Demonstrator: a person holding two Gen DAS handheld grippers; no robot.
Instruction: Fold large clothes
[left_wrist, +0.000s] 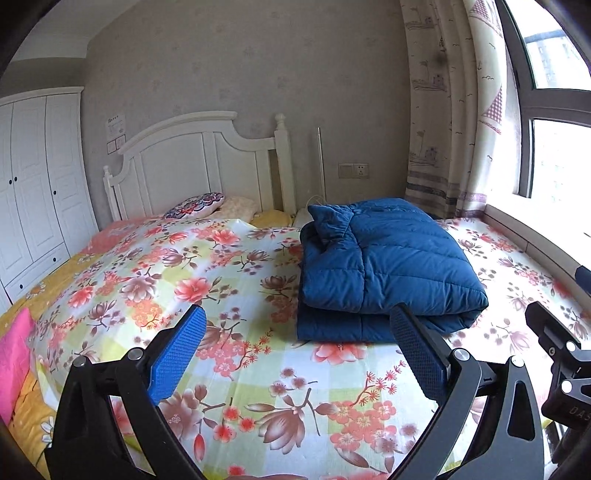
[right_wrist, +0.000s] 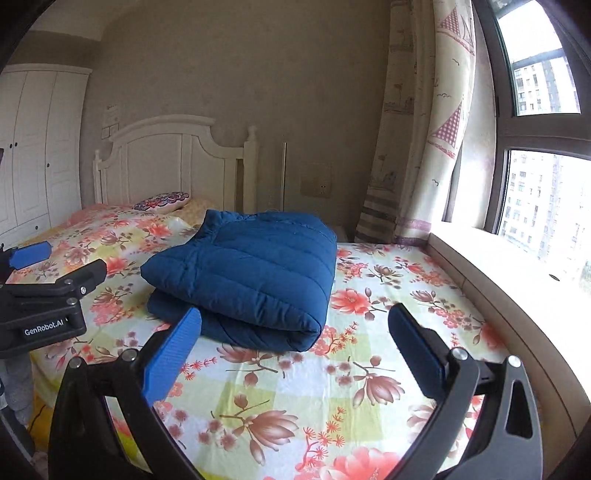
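Observation:
A blue quilted jacket (left_wrist: 391, 266) lies folded in a thick stack on the floral bed sheet (left_wrist: 229, 280). It also shows in the right wrist view (right_wrist: 251, 273), centre. My left gripper (left_wrist: 299, 321) is open and empty, held above the sheet just in front of the jacket's near edge. My right gripper (right_wrist: 295, 321) is open and empty, just in front of the jacket's rolled near edge. The left gripper's body (right_wrist: 40, 295) shows at the left edge of the right wrist view; the right gripper's body (left_wrist: 561, 354) shows at the right edge of the left wrist view.
A white headboard (left_wrist: 192, 166) and patterned pillow (left_wrist: 195, 206) are at the far end. A white wardrobe (left_wrist: 33, 184) stands left. A window sill (right_wrist: 517, 295) and curtain (right_wrist: 417, 129) run along the right. A pink cloth (left_wrist: 13, 354) lies at the left edge.

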